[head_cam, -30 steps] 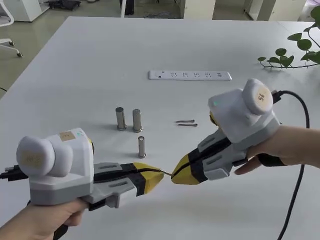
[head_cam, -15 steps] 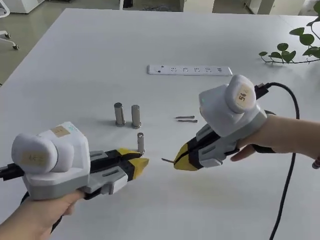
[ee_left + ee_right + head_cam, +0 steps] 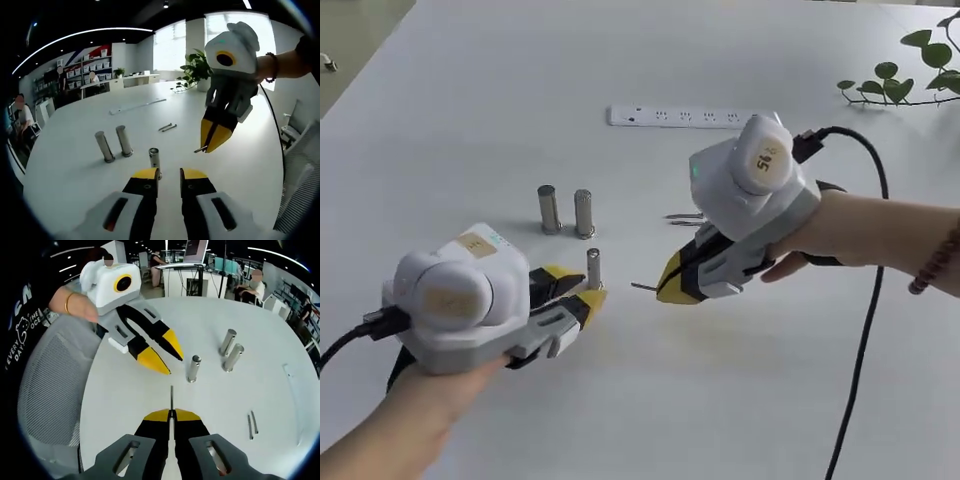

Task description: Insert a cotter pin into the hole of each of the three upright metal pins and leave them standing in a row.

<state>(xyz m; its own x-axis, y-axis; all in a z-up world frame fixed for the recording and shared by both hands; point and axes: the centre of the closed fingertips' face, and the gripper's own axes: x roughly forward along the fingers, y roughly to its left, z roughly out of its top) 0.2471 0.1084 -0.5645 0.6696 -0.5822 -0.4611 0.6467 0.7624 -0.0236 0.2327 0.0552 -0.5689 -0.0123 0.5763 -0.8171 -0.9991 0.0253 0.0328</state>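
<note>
Three upright metal pins stand on the white table: two side by side [image 3: 548,208] [image 3: 583,213] and a nearer one [image 3: 593,268]. My left gripper [image 3: 582,291] is open, its yellow tips just short of the nearer pin [image 3: 155,158], which stands ahead of the gap between the jaws. My right gripper [image 3: 670,288] is shut on a cotter pin [image 3: 643,288], which sticks out from its tips [image 3: 171,397] and points toward the nearer pin [image 3: 193,368] from the right, a short way off. Two more cotter pins [image 3: 688,218] lie flat beyond the right gripper.
A white power strip [image 3: 685,117] lies across the far side of the table. Plant leaves [image 3: 910,80] hang over the far right corner. A black cable [image 3: 865,300] trails from the right gripper across the table.
The two grippers' tips met at the cotter pin a second ago. They have parted: the right keeps the cotter pin, the left has swung left to the nearer pin.
</note>
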